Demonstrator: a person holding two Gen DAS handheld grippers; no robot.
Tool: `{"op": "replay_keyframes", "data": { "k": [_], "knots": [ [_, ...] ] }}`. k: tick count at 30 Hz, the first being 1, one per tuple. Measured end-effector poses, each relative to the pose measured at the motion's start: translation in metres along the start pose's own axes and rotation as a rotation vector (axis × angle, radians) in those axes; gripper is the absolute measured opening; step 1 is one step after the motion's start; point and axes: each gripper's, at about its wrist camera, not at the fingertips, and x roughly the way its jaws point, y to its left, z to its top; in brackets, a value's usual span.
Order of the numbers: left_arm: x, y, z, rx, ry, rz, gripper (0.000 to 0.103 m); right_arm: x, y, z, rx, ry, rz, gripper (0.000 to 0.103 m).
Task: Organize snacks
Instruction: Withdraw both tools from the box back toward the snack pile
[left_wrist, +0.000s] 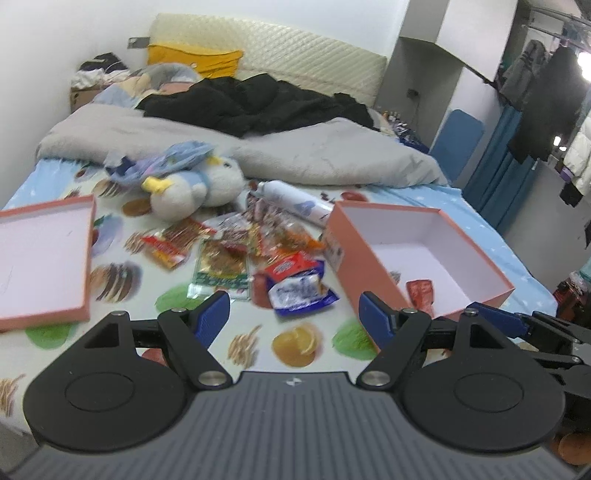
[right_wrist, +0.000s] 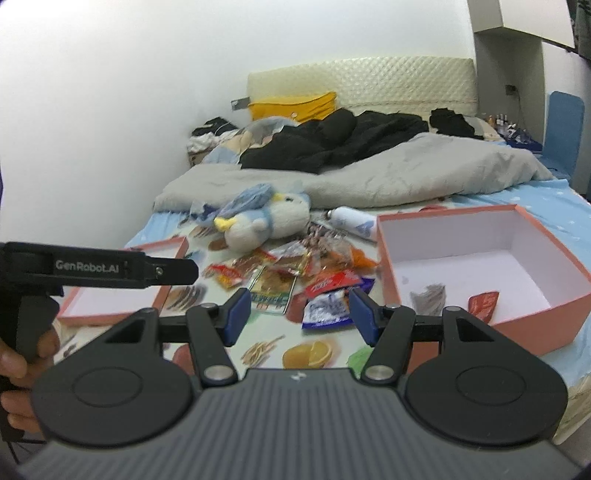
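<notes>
A pile of snack packets lies on the bed sheet, with a blue and white packet nearest me; the pile also shows in the right wrist view. An open pink box stands to the right and holds a red packet; in the right wrist view the box holds a red packet and a grey one. My left gripper is open and empty, just short of the blue packet. My right gripper is open and empty over the same packet.
The pink box lid lies at the left. A plush duck and a white bottle lie behind the snacks. A grey quilt and black clothes cover the far bed. The left gripper's body reaches in at left.
</notes>
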Motion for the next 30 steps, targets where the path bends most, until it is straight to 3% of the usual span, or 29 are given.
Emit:
{"op": "replay_keyframes", "data": {
  "k": [7, 11, 16, 19, 22, 30],
  "knots": [
    [-0.002, 0.033, -0.026, -0.072, 0.021, 0.046, 0.081, 0.014, 0.017, -0.016, -0.026, 0.058, 0.035, 0.062],
    [0.005, 0.049, -0.04, -0.106, 0.054, 0.088, 0.081, 0.023, 0.021, -0.022, -0.018, 0.076, 0.05, 0.073],
    [0.018, 0.067, -0.053, -0.144, 0.095, 0.107, 0.081, 0.034, 0.028, -0.027, -0.036, 0.108, 0.048, 0.073],
    [0.027, 0.073, -0.056, -0.164, 0.11, 0.105, 0.081, 0.039, 0.032, -0.03, -0.056, 0.14, 0.05, 0.074],
    [0.036, 0.077, -0.057, -0.175, 0.118, 0.098, 0.081, 0.046, 0.033, -0.032, -0.071, 0.164, 0.052, 0.085],
    [0.073, 0.089, -0.046, -0.22, 0.148, 0.091, 0.082, 0.079, 0.026, -0.031, -0.065, 0.228, 0.014, 0.085]
  ]
}}
